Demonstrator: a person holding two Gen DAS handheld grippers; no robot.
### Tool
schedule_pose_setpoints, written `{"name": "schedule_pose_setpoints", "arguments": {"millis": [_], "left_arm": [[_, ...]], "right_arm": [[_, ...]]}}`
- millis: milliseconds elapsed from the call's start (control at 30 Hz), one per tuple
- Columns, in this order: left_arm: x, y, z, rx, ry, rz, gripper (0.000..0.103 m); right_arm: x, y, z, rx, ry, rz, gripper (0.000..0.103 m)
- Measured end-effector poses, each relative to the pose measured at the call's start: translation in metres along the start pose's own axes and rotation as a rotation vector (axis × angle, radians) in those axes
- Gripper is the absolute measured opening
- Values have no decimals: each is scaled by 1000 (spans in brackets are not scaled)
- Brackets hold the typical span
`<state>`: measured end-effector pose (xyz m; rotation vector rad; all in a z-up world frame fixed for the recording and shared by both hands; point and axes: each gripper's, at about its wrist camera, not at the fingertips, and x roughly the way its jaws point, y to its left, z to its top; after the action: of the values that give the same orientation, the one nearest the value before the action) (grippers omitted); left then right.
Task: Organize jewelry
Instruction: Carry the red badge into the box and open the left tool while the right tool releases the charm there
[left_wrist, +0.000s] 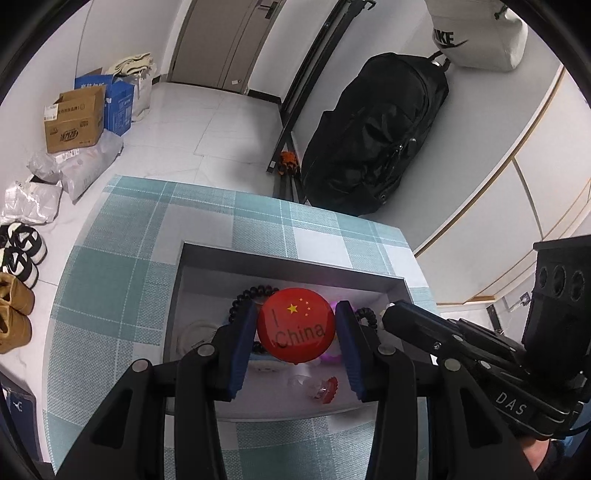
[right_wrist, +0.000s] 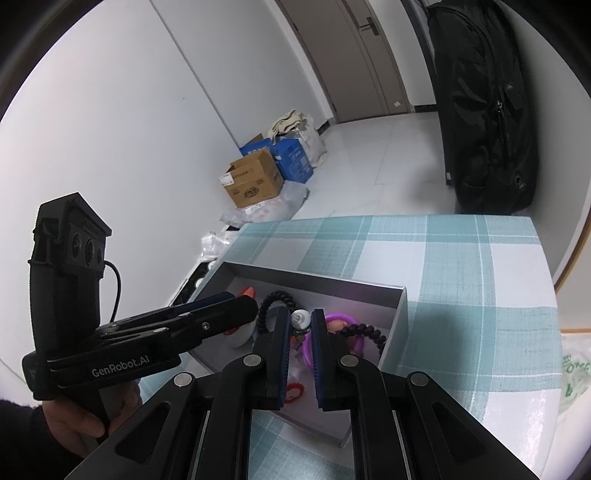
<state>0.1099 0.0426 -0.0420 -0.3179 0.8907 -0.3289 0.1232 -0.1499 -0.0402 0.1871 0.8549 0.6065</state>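
Observation:
My left gripper (left_wrist: 296, 325) is shut on a round red badge (left_wrist: 295, 325) with a flag and the word "China", held over the open grey box (left_wrist: 280, 264) on the checked table. My right gripper (right_wrist: 300, 319) is shut on a small white and silver trinket (right_wrist: 300, 318) above the same box (right_wrist: 402, 314). In the box lie a black bead bracelet (left_wrist: 245, 297), a purple ring (right_wrist: 338, 316), a red flower-shaped piece (left_wrist: 329, 389) and a white bangle (left_wrist: 195, 330). The right gripper shows in the left wrist view (left_wrist: 393, 314); the left shows in the right wrist view (right_wrist: 236, 301).
The table (left_wrist: 122, 266) has a teal and white checked cloth; its far edge drops to a tiled floor. A black bag (left_wrist: 373, 136) stands beyond the table. Cardboard boxes (left_wrist: 75, 123), plastic parcels and shoes (left_wrist: 18, 254) line the left floor.

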Motion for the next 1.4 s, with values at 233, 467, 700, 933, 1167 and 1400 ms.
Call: {"name": "schedule_pose_setpoints", "arguments": {"millis": [233, 467, 700, 933, 1167, 1400], "left_arm": [[3, -1, 1, 14, 7, 1, 38], [3, 1, 3, 6, 8, 3, 38], [2, 5, 4, -30, 21, -27, 38], [-2, 2, 4, -33, 8, -38, 56], [-10, -2, 5, -7, -37, -24, 60], [-14, -2, 4, -7, -53, 9, 60]], "right_arm": [[1, 0, -1, -7, 5, -10, 10], [5, 2, -3, -9, 17, -5, 13], [1, 0, -5, -9, -3, -18, 13], [-2, 3, -4, -21, -22, -20, 19], [-8, 4, -4, -29, -49, -31, 33], [-12, 6, -6, -42, -62, -47, 35]]}}
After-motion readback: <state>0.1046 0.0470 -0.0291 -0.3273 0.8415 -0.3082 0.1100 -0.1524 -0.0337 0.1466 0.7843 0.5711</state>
